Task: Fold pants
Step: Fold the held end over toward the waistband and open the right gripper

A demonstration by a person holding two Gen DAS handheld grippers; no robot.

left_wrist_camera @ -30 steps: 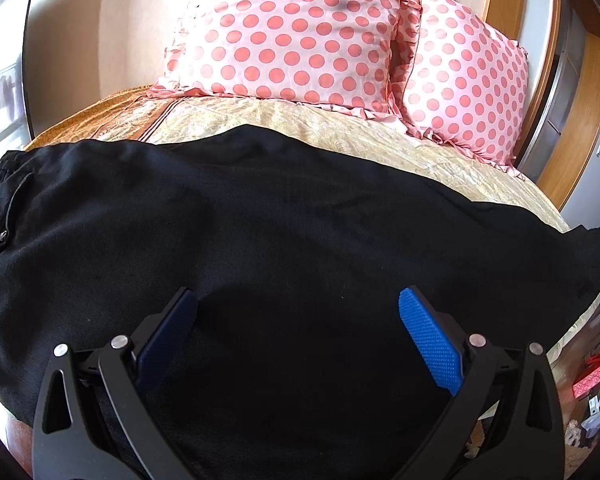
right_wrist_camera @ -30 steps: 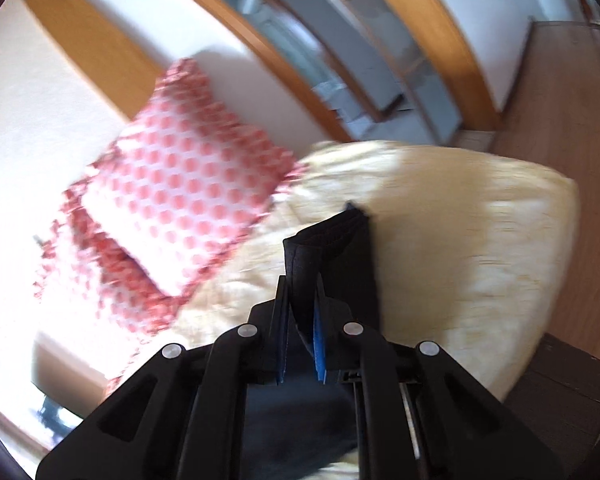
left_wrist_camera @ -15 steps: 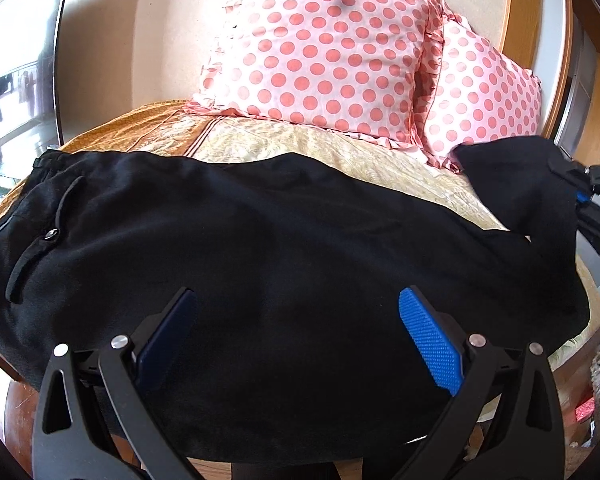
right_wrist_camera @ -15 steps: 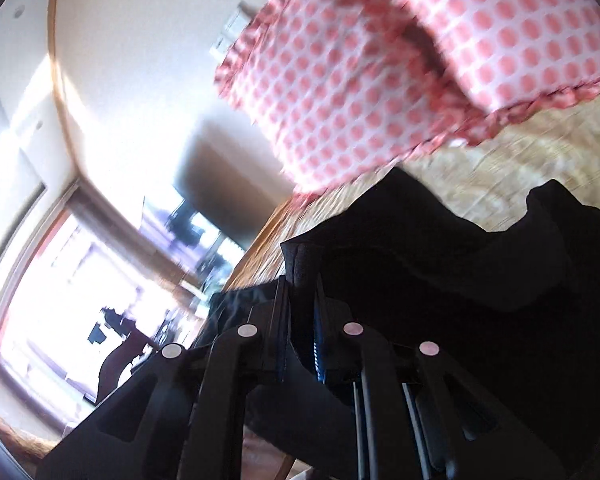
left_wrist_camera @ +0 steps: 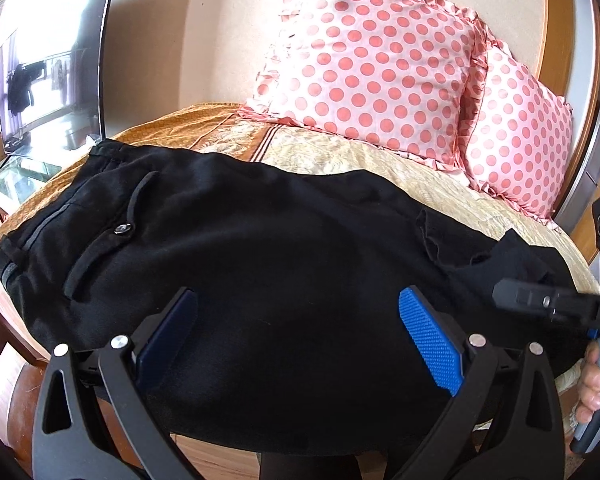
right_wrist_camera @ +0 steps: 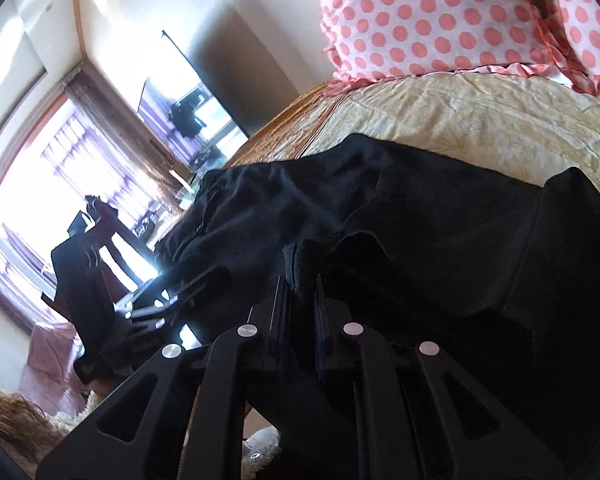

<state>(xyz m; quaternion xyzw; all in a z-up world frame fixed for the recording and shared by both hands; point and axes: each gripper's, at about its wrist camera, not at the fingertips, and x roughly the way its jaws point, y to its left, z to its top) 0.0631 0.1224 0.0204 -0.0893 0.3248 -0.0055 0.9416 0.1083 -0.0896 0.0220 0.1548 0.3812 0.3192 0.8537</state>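
Black pants (left_wrist_camera: 260, 264) lie across the bed, waistband and buttoned back pocket at the left, legs toward the right. My left gripper (left_wrist_camera: 298, 332) is open and empty above the middle of the pants near the bed's front edge. My right gripper (right_wrist_camera: 302, 300) is shut on the hem end of the pants (right_wrist_camera: 300, 260), which is folded back over the legs. It also shows at the right of the left wrist view (left_wrist_camera: 540, 300), held by a hand.
Two pink polka-dot pillows (left_wrist_camera: 372, 68) stand at the head of the bed. The cream and gold bedspread (left_wrist_camera: 340, 156) lies under the pants. A large screen or mirror (left_wrist_camera: 48, 72) stands at the left. Wooden floor (left_wrist_camera: 4, 392) shows below the bed's edge.
My right gripper has carried the leg end up and leftward, over the pants. The left gripper's view has shifted left, so the waistband and pocket show fully.
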